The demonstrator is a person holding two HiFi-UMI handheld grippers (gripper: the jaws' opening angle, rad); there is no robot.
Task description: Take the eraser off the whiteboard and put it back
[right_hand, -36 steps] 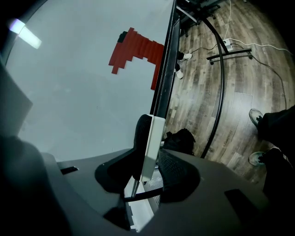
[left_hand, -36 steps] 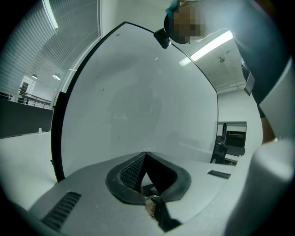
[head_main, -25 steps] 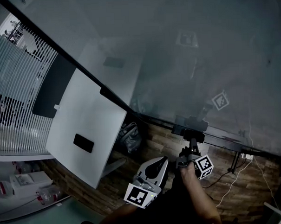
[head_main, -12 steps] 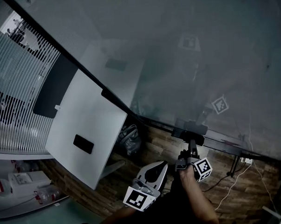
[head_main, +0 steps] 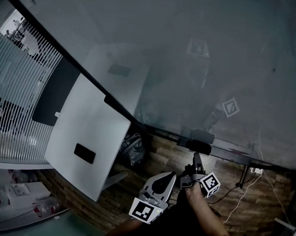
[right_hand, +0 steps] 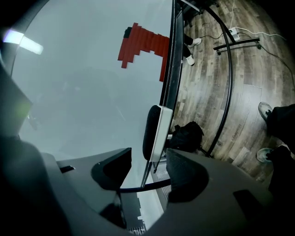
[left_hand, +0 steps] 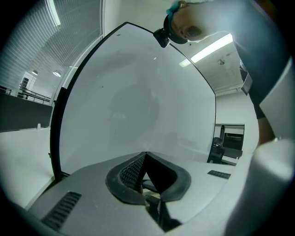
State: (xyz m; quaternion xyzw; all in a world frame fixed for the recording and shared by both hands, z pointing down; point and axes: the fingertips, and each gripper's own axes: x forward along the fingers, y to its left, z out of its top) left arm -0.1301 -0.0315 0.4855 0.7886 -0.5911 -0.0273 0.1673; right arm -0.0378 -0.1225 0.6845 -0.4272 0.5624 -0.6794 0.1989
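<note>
Whiteboard (head_main: pixel 208 49) fills most of my view. Eraser (right_hand: pixel 154 132) sits against it at the lower edge, felt side to the board. My right gripper (right_hand: pixel 148 161) has just been opening: jaws wide, eraser beyond the tips, untouched. Left gripper (left_hand: pixel 145 156) is clenched and empty. Put-back looks done.

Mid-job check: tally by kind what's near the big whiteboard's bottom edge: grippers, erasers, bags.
Eraser: 1
Grippers: 2, left gripper shut; right gripper jaws just opened, eraser between them, unpinched
Bag: 1
Total: 4
</note>
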